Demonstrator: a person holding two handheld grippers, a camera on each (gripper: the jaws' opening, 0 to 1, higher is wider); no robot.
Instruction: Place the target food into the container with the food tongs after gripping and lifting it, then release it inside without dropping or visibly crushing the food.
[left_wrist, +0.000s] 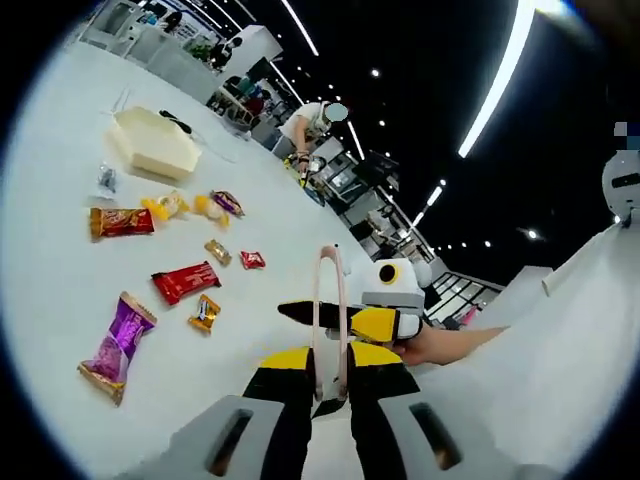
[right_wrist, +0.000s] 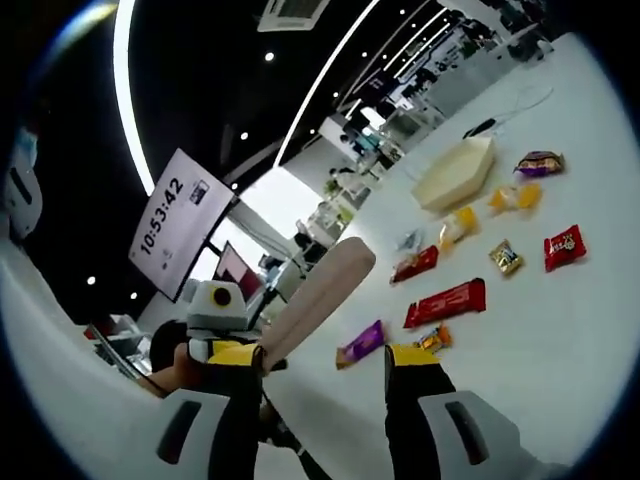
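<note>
My left gripper (left_wrist: 330, 362) is shut on the handle end of pale food tongs (left_wrist: 330, 300), which stand edge-on above the white table (left_wrist: 60, 300). In the right gripper view the tongs (right_wrist: 320, 290) slant up and to the right from the left gripper (right_wrist: 225, 345). My right gripper (right_wrist: 325, 368) is open with nothing between its jaws; it shows beside the tongs (left_wrist: 385, 315) with a hand behind it. Wrapped foods lie loose on the table: a purple packet (left_wrist: 118, 345), a red bar (left_wrist: 186, 282) and small candies. A cream container (left_wrist: 155, 145) stands beyond them.
Yellow snacks (left_wrist: 165, 207), a red-orange packet (left_wrist: 121, 222) and a small red candy (left_wrist: 252, 260) lie between the red bar and the container (right_wrist: 455, 175). A black cable (left_wrist: 180, 122) runs by the container. People and desks fill the far end of the room.
</note>
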